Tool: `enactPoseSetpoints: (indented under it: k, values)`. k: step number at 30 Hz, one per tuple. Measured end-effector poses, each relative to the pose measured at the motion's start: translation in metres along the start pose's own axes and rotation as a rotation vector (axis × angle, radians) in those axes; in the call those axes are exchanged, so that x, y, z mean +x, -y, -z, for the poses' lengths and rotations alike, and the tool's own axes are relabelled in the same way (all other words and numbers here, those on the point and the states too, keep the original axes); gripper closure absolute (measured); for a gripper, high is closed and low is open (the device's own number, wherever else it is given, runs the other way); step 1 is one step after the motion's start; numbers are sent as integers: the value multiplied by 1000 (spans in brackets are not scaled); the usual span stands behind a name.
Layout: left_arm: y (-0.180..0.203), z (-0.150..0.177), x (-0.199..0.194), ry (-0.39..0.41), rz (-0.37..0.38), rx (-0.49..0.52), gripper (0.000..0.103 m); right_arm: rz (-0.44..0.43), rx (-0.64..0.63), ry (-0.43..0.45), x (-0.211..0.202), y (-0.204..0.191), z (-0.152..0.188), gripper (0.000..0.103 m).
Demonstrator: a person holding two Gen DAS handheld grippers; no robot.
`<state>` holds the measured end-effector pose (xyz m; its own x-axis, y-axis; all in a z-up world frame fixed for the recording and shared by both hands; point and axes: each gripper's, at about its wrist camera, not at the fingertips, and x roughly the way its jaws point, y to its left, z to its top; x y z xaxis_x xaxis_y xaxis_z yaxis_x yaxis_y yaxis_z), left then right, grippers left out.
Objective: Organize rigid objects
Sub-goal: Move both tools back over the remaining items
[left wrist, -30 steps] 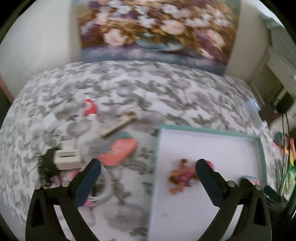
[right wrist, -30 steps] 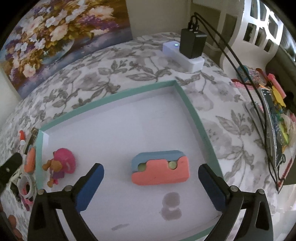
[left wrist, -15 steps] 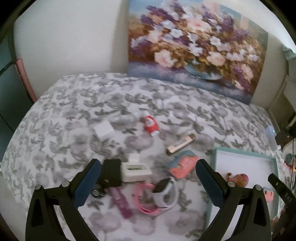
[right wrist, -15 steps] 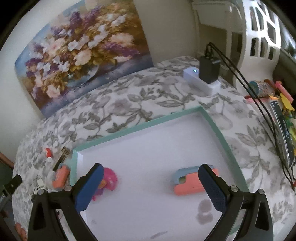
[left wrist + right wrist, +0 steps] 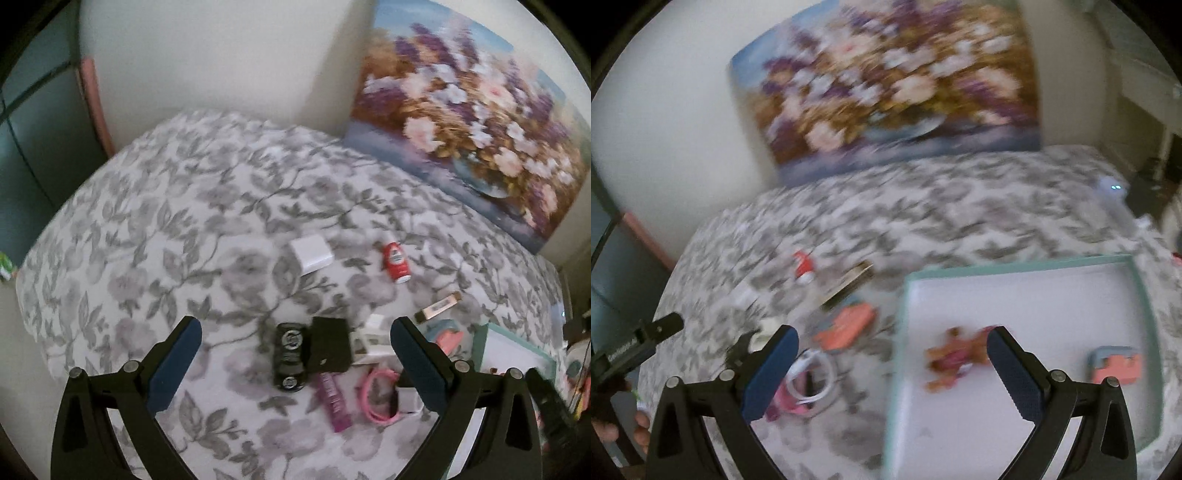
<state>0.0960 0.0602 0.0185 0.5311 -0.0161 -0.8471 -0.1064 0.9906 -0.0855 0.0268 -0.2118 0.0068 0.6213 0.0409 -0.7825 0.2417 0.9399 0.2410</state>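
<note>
My left gripper (image 5: 295, 365) hangs with its blue-padded fingers (image 5: 173, 365) spread wide and nothing between them, above the grey-and-white leaf-patterned cloth (image 5: 177, 229). Framed between those fingers lie a small black toy car (image 5: 290, 356) and, touching its right side, a flat black rectangular block (image 5: 330, 345). Just beyond that sits a small white boxy piece (image 5: 373, 339) (partly hidden by my right-hand finger). Nearer me lie a purple stick-shaped tube (image 5: 334, 400) and a pink looped band (image 5: 378, 400). Farther off, well apart from the cluster, are a white square block (image 5: 310, 253) and a little red bottle with a white cap (image 5: 396, 262); a thin gold-and-white bar (image 5: 437, 306) lies toward the right.

My right gripper (image 5: 892, 373) is likewise wide open and empty, held over the near left edge of the shallow teal-rimmed white tray (image 5: 1019, 264). The view is blurred. Inside the tray rest a brown-and-pink toy figure (image 5: 951, 363) and, well apart to its right, a coral-and-blue foam block (image 5: 1117, 365). Just left of the tray, on the cloth, lies a second coral-and-blue block (image 5: 847, 325). A framed painting of flowers (image 5: 886, 81) leans against the wall behind.
</note>
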Motion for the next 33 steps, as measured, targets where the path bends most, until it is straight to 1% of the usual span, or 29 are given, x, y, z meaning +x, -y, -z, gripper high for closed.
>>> enactPoseSetpoints:
  k: [3, 11, 13, 15, 19, 21, 25, 30, 33]
  values:
    - [-15, 1, 10, -37, -12, -32, 1, -15, -19, -43, 15, -19, 6, 0]
    - [-36, 5, 40, -132, 2, -101, 1, -75, -32, -111, 44, -49, 23, 0]
    - [-37, 8, 50, -158, 8, -118, 1, -86, -39, -128, 51, -54, 26, 3]
    - [-40, 11, 62, -192, 35, -150, 1, -95, -39, -150, 58, -56, 29, 9]
    - [-41, 15, 78, -228, 71, -189, 1, -95, -55, -193, 71, -60, 37, 16]
    - [-39, 17, 84, -243, 73, -187, 1, -102, -52, -215, 78, -61, 40, 20]
    - [-33, 19, 92, -264, 95, -179, 1, -118, -42, -244, 88, -62, 45, 23]
    - [-36, 22, 91, -284, 54, -152, 2, -121, -40, -277, 98, -61, 49, 31]
    - [-38, 24, 87, -297, 13, -99, 2, -108, -52, -277, 99, -62, 50, 32]
